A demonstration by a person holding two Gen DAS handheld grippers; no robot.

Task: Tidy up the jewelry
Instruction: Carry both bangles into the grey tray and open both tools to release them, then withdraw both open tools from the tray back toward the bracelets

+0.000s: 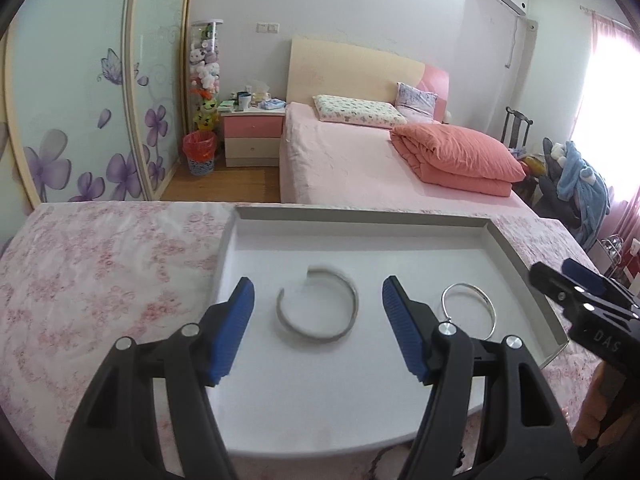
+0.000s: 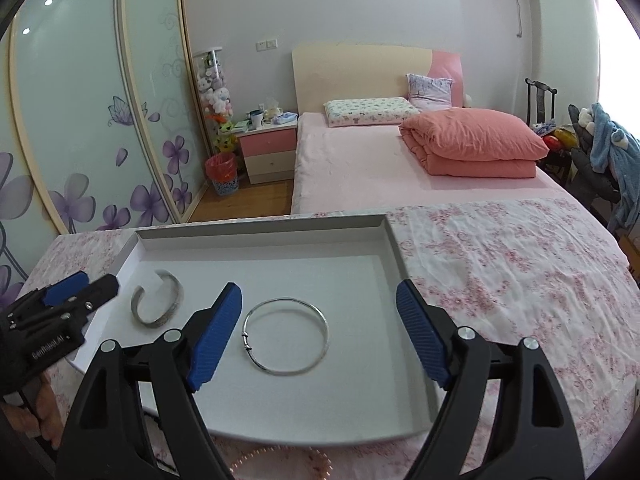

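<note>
A shallow white tray (image 1: 360,222) (image 2: 260,234) lies on a table with a pink floral cloth. Two silver bangles lie flat in it. The wide open cuff (image 1: 318,306) (image 2: 157,300) sits on the left and the thin round bangle (image 1: 469,308) (image 2: 286,336) on the right. My left gripper (image 1: 318,292) hovers open above the cuff, its blue pads either side of it and clear of it. My right gripper (image 2: 320,300) is open over the thin bangle, nothing between the pads. Each gripper shows at the edge of the other's view.
Past the table's far edge are a pink bed (image 1: 360,160) with a folded quilt (image 1: 456,158), a nightstand (image 1: 252,136) and sliding wardrobe doors (image 1: 80,100). A coppery beaded strand (image 2: 280,462) lies on the cloth just in front of the tray. Floral cloth (image 2: 520,272) spreads to the right.
</note>
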